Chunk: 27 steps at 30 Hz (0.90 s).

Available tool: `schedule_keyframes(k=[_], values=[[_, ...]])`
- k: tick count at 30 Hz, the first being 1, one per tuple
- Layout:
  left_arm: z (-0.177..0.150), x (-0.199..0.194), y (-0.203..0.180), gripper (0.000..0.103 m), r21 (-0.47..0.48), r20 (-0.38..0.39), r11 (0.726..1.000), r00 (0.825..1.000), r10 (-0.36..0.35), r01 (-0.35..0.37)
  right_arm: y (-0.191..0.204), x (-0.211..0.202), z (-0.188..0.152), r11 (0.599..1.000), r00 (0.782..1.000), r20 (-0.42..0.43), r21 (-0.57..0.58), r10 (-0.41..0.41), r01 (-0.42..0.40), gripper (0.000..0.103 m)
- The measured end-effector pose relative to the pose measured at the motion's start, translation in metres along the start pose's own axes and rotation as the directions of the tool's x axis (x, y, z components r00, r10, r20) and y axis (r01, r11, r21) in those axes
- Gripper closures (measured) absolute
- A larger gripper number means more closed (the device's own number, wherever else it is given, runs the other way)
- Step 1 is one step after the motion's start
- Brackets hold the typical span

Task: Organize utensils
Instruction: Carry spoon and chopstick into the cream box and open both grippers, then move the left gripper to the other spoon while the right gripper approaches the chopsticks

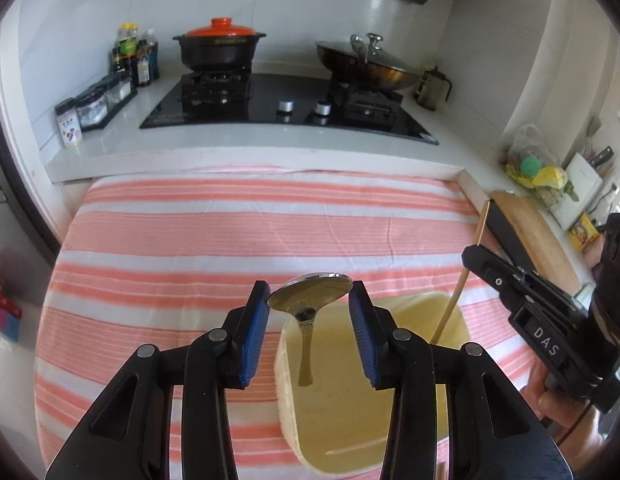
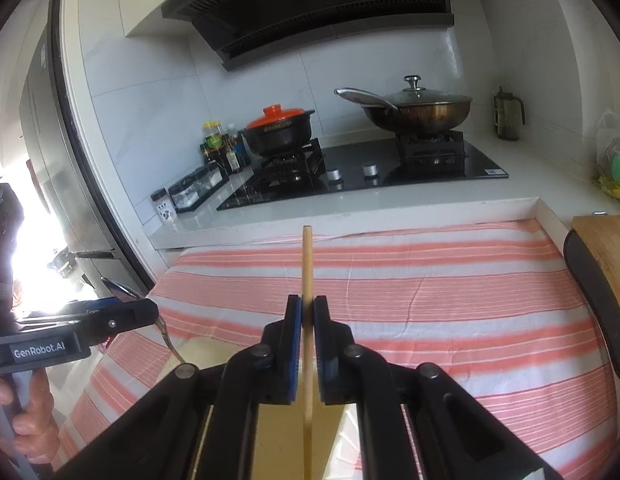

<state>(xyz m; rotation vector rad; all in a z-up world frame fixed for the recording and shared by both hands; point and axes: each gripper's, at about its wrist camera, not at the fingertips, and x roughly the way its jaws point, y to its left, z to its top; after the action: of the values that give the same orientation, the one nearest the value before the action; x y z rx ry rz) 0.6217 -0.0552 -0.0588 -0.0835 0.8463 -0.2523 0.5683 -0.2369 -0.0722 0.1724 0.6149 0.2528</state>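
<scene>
My left gripper point(image 1: 310, 293) is shut on a metal spoon point(image 1: 308, 300), its blue pads pressing the sides of the bowl. The handle hangs down over a cream container point(image 1: 337, 424) on the striped cloth. My right gripper point(image 2: 307, 309) is shut on a wooden chopstick point(image 2: 307, 264) that points away and slightly up, above the same container point(image 2: 202, 354). In the left wrist view the right gripper point(image 1: 471, 258) stands to the right with the chopstick point(image 1: 457, 292) slanting down toward the container. The right wrist view shows the left gripper point(image 2: 150, 314) at the left, the spoon handle point(image 2: 168, 338) hanging below it.
A pink and white striped cloth point(image 1: 230, 232) covers the work surface. Behind it is a black hob point(image 1: 286, 108) with an orange-lidded pot point(image 1: 220, 46) and a lidded wok point(image 1: 369, 64). Condiment jars point(image 1: 106, 96) stand at the left, a wooden cutting board point(image 1: 537, 236) at the right.
</scene>
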Motion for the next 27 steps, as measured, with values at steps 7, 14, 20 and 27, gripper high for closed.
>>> schedule_keyframes(k=[7, 14, 20, 27], values=[[-0.001, -0.02, 0.013, 0.044, -0.019, 0.017, 1.0, 1.0, 0.022, -0.021, 0.0, -0.001, 0.007, 0.999, 0.998, -0.053, 0.008, -0.032, 0.033, 0.081], [-0.049, -0.171, 0.029, 0.018, 0.027, 0.227, 1.0, 0.974, -0.018, 0.012, 0.019, -0.117, 0.014, 0.994, 0.999, 0.036, -0.106, -0.02, 0.024, 0.068], [-0.168, -0.255, 0.042, 0.005, 0.039, 0.29, 0.998, 0.957, 0.032, -0.045, 0.027, -0.216, -0.057, 0.976, 0.999, 0.011, -0.211, -0.048, 0.049, 0.067], [-0.302, -0.247, 0.063, 0.005, -0.029, 0.157, 0.99, 0.978, 0.14, -0.137, 0.033, -0.295, -0.188, 0.941, 0.972, 0.093, -0.244, -0.218, 0.234, 0.067]])
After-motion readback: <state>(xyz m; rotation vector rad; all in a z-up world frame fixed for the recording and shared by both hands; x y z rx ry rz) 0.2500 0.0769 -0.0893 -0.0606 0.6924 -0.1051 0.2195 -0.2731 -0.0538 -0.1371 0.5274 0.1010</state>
